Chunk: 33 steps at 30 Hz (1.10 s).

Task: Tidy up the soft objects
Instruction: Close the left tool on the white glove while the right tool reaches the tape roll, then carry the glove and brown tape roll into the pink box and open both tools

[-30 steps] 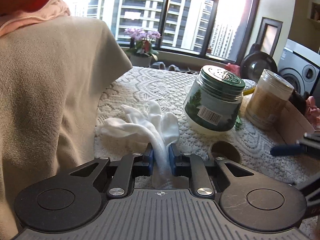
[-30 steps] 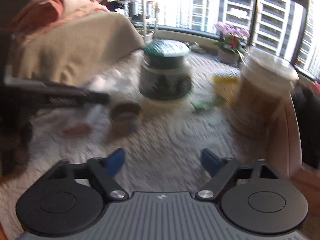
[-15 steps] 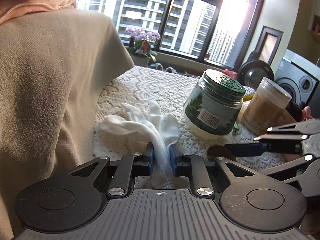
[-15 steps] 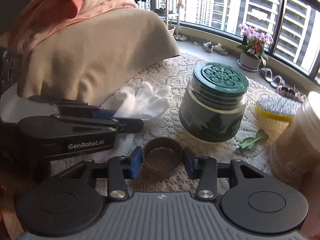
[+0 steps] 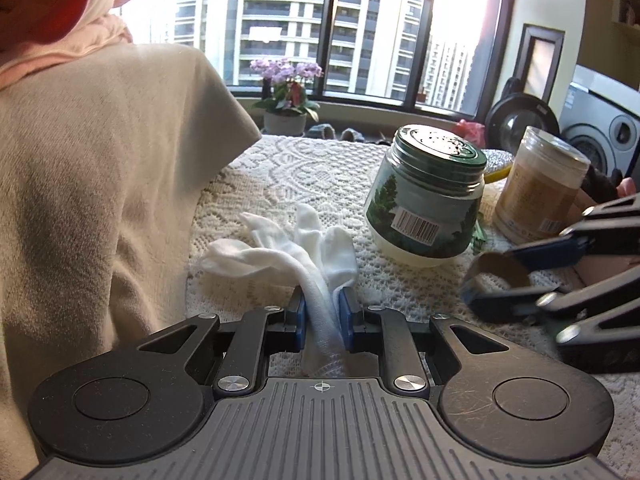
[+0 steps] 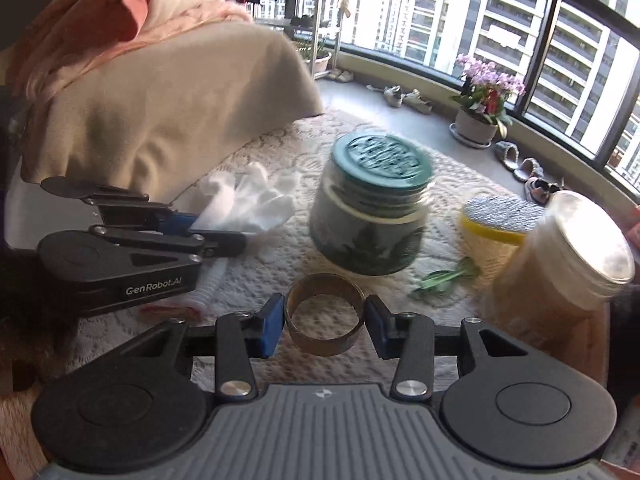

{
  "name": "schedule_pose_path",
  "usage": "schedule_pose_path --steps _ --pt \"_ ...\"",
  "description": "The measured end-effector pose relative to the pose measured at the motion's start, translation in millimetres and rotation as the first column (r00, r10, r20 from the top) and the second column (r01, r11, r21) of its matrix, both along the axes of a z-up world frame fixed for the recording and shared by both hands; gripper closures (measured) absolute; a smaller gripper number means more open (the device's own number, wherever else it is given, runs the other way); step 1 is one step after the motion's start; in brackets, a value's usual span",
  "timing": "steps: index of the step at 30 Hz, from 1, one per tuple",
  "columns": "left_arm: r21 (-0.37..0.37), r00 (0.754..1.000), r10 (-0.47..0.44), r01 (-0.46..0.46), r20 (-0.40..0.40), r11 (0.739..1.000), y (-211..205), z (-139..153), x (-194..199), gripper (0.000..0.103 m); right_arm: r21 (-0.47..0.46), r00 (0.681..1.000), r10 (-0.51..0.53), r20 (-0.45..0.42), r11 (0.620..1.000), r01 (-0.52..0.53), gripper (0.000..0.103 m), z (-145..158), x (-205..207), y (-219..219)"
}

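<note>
A white glove (image 5: 304, 256) lies on the lace tablecloth (image 5: 304, 168), its cuff pinched in my left gripper (image 5: 322, 314), which is shut on it. The glove also shows in the right wrist view (image 6: 256, 200), beside the left gripper (image 6: 216, 236). My right gripper (image 6: 325, 326) is shut on a brown cardboard ring (image 6: 325, 312), held tilted a little above the cloth. The ring and right gripper show at the right of the left wrist view (image 5: 500, 272).
A beige cloth pile (image 5: 100, 184) with pink fabric (image 6: 120, 12) on top fills the left. A green-lidded jar (image 5: 428, 200) and a tan jar (image 5: 540, 188) stand to the right. A yellow brush (image 6: 496, 220) and a green leaf (image 6: 444, 278) lie behind.
My right gripper came in from the right, closed on the cardboard ring and lifted it off the cloth. My left gripper kept hold of the glove and barely moved.
</note>
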State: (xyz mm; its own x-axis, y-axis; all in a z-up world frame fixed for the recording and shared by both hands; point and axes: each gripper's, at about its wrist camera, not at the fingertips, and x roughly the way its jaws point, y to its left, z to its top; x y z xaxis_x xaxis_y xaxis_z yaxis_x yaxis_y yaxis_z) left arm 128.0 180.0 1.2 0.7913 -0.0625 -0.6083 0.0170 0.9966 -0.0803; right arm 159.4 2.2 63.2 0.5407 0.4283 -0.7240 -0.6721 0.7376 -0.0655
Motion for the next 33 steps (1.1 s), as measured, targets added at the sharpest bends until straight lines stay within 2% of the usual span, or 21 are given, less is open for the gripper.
schedule_pose_path --steps 6,10,15,19,23,25,29,33 --pt "0.005 1.000 -0.008 0.008 0.007 1.000 -8 5 10 0.089 0.033 0.999 -0.016 0.040 0.999 0.015 0.060 17 -2 -26" --pt "-0.016 0.999 -0.001 0.001 0.043 1.000 -10 24 14 0.089 0.056 0.998 -0.034 0.061 0.998 0.031 0.060 33 -1 -43" --pt "-0.043 0.990 0.002 0.004 0.138 0.999 -10 73 13 0.089 0.070 0.989 -0.056 0.138 0.996 0.047 0.060 64 6 -59" --pt "-0.068 0.985 -0.021 0.033 0.174 0.997 -7 118 29 0.089 0.092 0.979 -0.086 0.186 0.993 0.070 0.060 103 18 -74" --pt "-0.012 0.975 -0.064 0.069 0.213 0.998 -26 161 48 0.089 0.143 0.967 -0.138 0.214 0.984 0.109 0.060 138 26 -111" --pt "-0.007 0.969 -0.107 0.112 0.222 0.994 -45 177 55 0.089 0.165 0.956 -0.174 0.238 0.977 0.137 0.060 151 26 -139" --pt "-0.048 0.948 -0.236 0.252 0.212 0.967 -101 193 70 0.089 0.199 0.924 -0.270 0.271 0.955 0.220 0.060 163 28 -201" --pt "-0.110 0.902 -0.399 0.418 0.164 0.902 -173 178 84 0.089 0.211 0.888 -0.366 0.280 0.925 0.314 0.060 154 29 -256"
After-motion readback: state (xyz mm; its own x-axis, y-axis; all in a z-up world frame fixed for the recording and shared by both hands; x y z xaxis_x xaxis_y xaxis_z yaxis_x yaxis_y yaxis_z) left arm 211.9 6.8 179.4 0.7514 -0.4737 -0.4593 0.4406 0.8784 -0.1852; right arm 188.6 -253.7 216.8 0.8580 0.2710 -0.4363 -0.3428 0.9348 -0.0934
